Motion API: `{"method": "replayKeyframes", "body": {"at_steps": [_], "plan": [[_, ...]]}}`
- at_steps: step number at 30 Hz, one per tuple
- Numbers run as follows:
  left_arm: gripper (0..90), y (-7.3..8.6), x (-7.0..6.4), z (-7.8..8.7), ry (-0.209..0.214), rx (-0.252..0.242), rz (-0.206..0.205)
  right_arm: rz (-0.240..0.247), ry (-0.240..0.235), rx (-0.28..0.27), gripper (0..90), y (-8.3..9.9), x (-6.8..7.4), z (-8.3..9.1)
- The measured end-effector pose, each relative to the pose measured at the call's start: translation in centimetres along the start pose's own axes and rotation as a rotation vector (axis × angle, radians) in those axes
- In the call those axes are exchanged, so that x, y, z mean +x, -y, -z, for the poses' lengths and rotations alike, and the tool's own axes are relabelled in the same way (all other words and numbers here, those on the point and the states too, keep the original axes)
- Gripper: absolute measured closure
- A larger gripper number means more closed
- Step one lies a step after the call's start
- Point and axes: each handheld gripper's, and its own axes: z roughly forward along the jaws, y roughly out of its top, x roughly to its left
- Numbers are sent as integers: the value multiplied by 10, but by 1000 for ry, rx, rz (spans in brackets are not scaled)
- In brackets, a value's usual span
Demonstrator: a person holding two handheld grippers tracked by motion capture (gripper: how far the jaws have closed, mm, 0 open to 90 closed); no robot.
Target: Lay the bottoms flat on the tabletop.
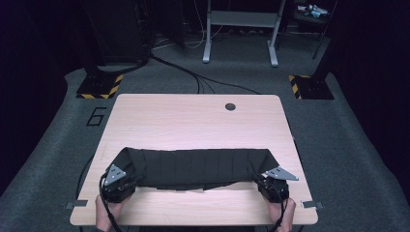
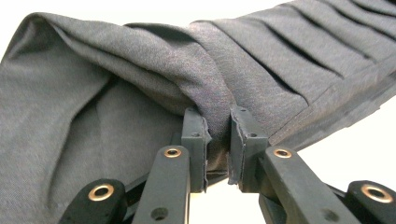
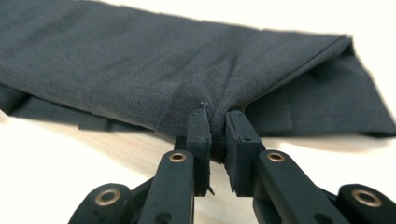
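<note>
Right up close in the left gripper view, the left tool (image 2: 218,140) has its two black jaws pinched on a bunched fold of the dark cloth (image 2: 154,70), fabric squeezed tight between the pads, pleats running away from the grip. Over in the right gripper view, same story: the right tool (image 3: 218,133) is clamped on a gathered edge of the cloth (image 3: 140,70), a loose thread poking up just at the jaw tips, and a hemmed corner flaring out beside the grip.

From the high view, the cloth (image 1: 198,166) lies stretched as a long dark band across the near half of the worktop (image 1: 193,121), folded lengthwise with creases crossing it. The left tool (image 1: 118,180) grips the cloth's left end, the right tool (image 1: 270,180) grips its right end, both ends drawn in toward the near edge so the band bows slightly. A hand (image 1: 104,212) sits behind the left tool, another hand (image 1: 283,215) behind the right one, both past the cloth's near edge. Beyond the cloth's far edge, a small round hole (image 1: 230,106) shows in the worktop, well apart from the fabric
</note>
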Motion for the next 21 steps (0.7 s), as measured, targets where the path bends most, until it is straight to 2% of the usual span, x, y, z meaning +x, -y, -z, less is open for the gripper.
{"method": "replayKeyframes", "body": {"at_steps": [2, 6, 11, 17, 21], "plan": [[789, -7, 2, -1, 3, -4, 7, 8, 2, -12, 821, -6, 0, 2], [800, -25, 6, -1, 6, 4, -21, 34, 5, -30, 830, -21, 0, 5], [805, -51, 13, -2, 10, -3, -25, 46, 0, -42, 841, -44, -3, 6], [808, -85, 25, -8, 31, 17, -24, 55, -4, -29, 846, -79, -11, -1], [808, -107, 35, -19, 37, 35, -13, 55, -8, -2, 848, -104, -19, -12]]}}
